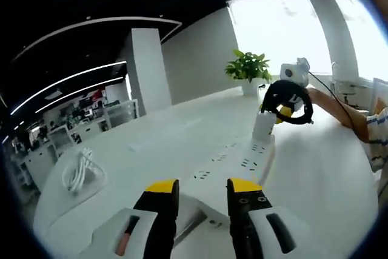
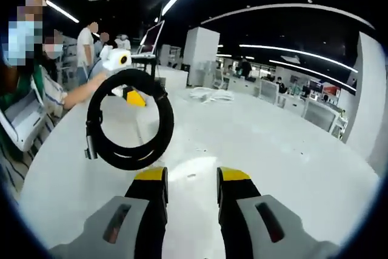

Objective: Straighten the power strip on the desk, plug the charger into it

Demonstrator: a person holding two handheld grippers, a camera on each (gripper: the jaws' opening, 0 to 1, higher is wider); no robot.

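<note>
In the left gripper view, the white power strip (image 1: 233, 162) lies on the white desk (image 1: 163, 131), running from between the left gripper (image 1: 201, 187) toward 1 o'clock. Its jaws are narrowly apart and hold nothing. At the strip's far end the white charger (image 1: 263, 127) stands upright, with its black coiled cable (image 1: 288, 102) and the right gripper (image 1: 285, 112) just behind. A loose white cable (image 1: 80, 171) lies at 9 o'clock, a potted plant (image 1: 248, 68) at 12 o'clock.

In the right gripper view, the right gripper (image 2: 191, 177) has its jaws narrowly apart and empty; the black coiled cable (image 2: 130, 119) hangs at 11 o'clock, in front of the other gripper (image 2: 134, 97).

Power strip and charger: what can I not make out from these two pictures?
- Left gripper view: the power strip has its near end hidden between the left gripper jaws; grip unclear.
- Left gripper view: the charger is too small to tell whether it is plugged in.
- Right gripper view: what holds the black cable coil is hidden behind its loop.
</note>
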